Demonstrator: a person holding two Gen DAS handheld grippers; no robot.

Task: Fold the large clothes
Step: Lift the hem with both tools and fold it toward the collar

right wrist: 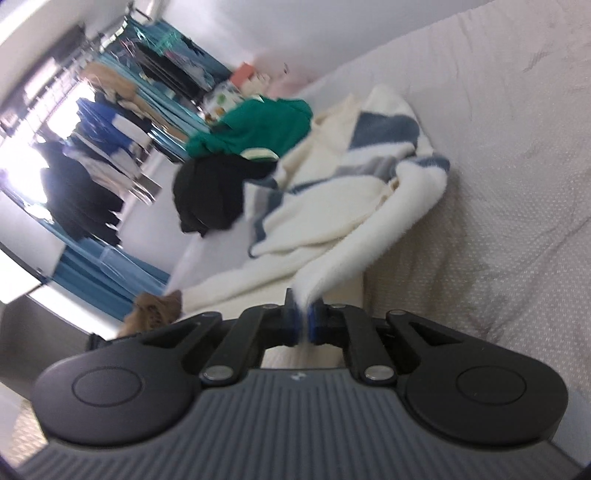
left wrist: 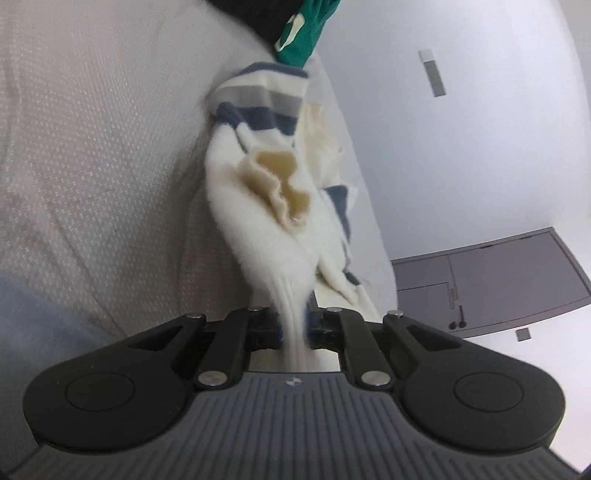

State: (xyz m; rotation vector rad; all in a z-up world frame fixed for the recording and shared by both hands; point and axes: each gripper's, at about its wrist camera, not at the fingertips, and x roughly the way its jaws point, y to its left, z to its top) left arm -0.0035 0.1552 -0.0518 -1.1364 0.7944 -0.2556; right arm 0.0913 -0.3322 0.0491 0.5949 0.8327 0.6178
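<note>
A cream knit sweater with blue and grey stripes [left wrist: 258, 206] hangs stretched in front of my left gripper [left wrist: 293, 328], which is shut on a ribbed edge of it. The same sweater [right wrist: 332, 192] lies bunched on the bed in the right wrist view. My right gripper [right wrist: 303, 325] is shut on another cream edge of it, pulled taut toward the camera. Both views are tilted and a little blurred.
The bed [right wrist: 498, 166] has a pale dotted cover [left wrist: 92, 147]. A green garment [right wrist: 258, 125] and a black garment [right wrist: 210, 192] lie beside the sweater, the green one also in the left wrist view [left wrist: 306, 29]. A clothes rack [right wrist: 92, 122] stands behind. A grey cabinet [left wrist: 491, 284] stands by the wall.
</note>
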